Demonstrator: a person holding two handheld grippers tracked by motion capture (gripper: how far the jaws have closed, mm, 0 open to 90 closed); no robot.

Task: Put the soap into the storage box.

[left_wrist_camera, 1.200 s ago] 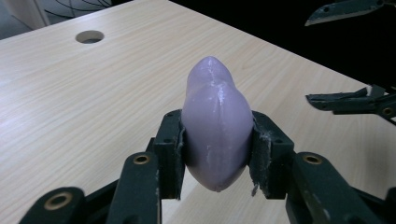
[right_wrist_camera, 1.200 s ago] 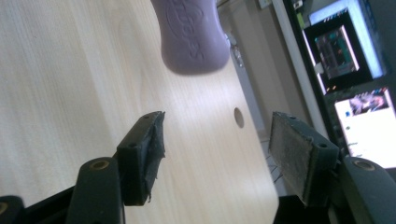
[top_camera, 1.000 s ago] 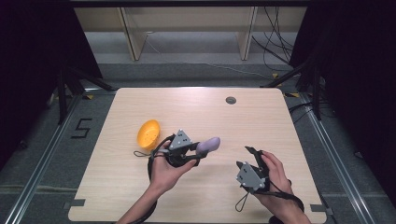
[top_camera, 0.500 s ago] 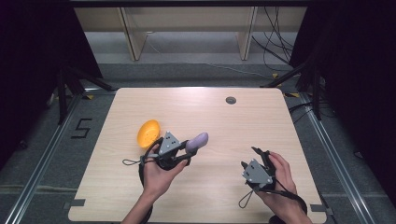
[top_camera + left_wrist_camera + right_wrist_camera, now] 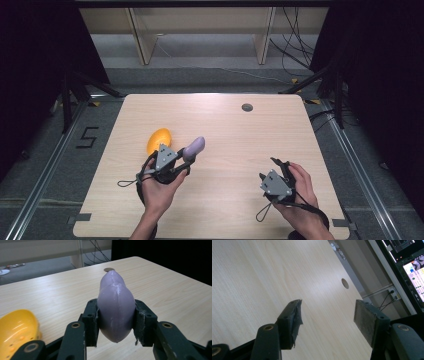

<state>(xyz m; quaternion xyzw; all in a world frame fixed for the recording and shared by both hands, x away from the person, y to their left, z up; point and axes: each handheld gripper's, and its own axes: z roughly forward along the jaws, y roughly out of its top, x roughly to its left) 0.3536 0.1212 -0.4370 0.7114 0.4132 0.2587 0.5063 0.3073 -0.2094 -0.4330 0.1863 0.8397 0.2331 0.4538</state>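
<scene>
Squarely between the left tongs (image 5: 115,322) sits the clamped purple eggplant (image 5: 115,307).

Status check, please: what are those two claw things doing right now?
Left gripper clamped on purple eggplant, beside yellow bowl. Right gripper open, empty. Nothing in the way.

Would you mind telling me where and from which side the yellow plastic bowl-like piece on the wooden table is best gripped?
Probably at the rim of the yellow plastic bowl-like piece, with one jaw inside the hollow. It lies tilted, its opening showing in the left gripper view, so that thin edge is likely reachable, whereas the rounded back looks wide and slippery. The open right gripper is free.
</scene>
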